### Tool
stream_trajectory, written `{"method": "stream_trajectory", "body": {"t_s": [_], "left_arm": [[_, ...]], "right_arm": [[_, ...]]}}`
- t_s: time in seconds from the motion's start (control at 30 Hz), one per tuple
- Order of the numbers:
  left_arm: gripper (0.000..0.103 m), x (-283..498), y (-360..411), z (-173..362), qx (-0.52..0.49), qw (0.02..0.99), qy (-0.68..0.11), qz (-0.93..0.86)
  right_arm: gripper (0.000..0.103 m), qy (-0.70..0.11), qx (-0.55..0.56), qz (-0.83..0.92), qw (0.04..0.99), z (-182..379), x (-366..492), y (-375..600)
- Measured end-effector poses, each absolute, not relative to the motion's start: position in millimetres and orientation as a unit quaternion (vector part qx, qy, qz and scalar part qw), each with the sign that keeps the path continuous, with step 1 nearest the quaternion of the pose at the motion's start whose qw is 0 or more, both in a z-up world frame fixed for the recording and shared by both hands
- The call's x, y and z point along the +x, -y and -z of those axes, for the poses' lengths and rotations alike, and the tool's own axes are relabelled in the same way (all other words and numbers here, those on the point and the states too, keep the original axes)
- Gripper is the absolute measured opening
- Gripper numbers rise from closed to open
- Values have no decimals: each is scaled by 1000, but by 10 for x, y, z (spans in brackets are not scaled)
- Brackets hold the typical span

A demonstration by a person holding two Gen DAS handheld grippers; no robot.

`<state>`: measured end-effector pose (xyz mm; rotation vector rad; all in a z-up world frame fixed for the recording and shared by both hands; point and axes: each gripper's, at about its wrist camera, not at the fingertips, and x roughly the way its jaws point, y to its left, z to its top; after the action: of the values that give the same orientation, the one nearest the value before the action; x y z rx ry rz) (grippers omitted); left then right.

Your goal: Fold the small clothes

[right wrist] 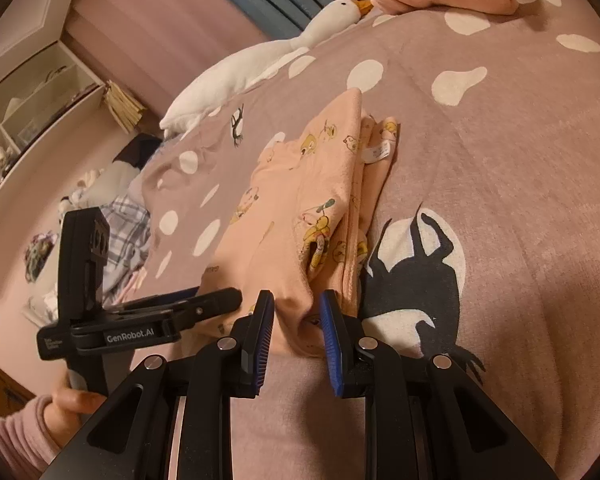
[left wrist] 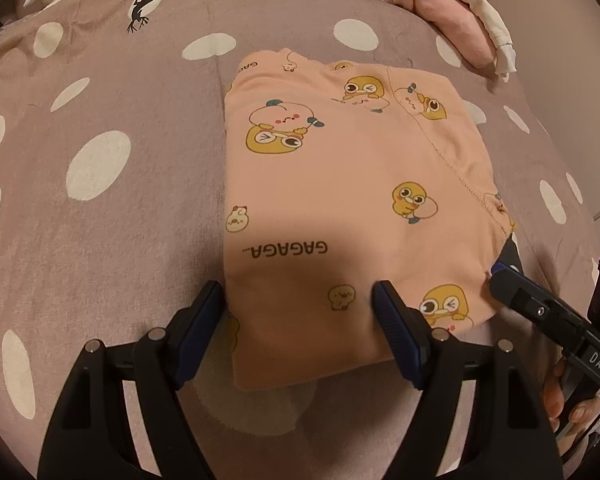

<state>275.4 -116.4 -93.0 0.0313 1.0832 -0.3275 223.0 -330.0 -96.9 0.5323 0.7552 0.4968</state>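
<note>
A small peach garment [left wrist: 340, 200] printed with yellow cartoon ducks and "GAGAGA" lies folded into a rectangle on the mauve spotted bedspread [left wrist: 100, 220]. My left gripper [left wrist: 298, 300] is open, its fingers straddling the garment's near left corner just above the cloth. In the right wrist view the garment [right wrist: 300, 208] shows as stacked folded layers with a white label. My right gripper [right wrist: 296, 316] stands at the garment's near edge with its jaws a little apart around a bunched fold. The right gripper also shows in the left wrist view [left wrist: 504, 276] at the garment's right edge.
A pink folded cloth [left wrist: 456, 20] and a white garment [left wrist: 480, 4] lie at the far right of the bed. A white plush goose [right wrist: 268, 56] lies along the bed's far edge. Shelves [right wrist: 32, 104] and piled clothes [right wrist: 112, 208] stand beyond the bed.
</note>
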Motion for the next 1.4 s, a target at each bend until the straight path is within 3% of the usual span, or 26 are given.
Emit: {"method": "stream_trajectory", "body": {"t_s": [0.43,0.5,0.53,0.57,0.77,0.97,1.4], "left_arm": [[75,2760,1016,898,-28,835,-524,164],[75,2790,961,890,-57,830,-525,177],[75,2806,936,891,-69,828,-526,181],[75,2820,911,895,-82,825,-527,187],[77,2845,825,904,-126,810,-530,217],[90,2891,775,939,-170,790,-534,249],[96,3356,754,1042,-295,727,-540,304]], "right_arm": [[24,-338,278,-229,869,950,2144,3427],[31,-331,298,-222,867,956,2132,3506],[46,-331,310,-219,864,972,2133,3540],[52,-331,324,-217,859,994,2138,3579],[56,-331,339,-224,852,1026,2142,3594],[66,-332,334,-231,851,1014,2146,3561],[66,-370,398,-219,810,1016,2593,3604]]}}
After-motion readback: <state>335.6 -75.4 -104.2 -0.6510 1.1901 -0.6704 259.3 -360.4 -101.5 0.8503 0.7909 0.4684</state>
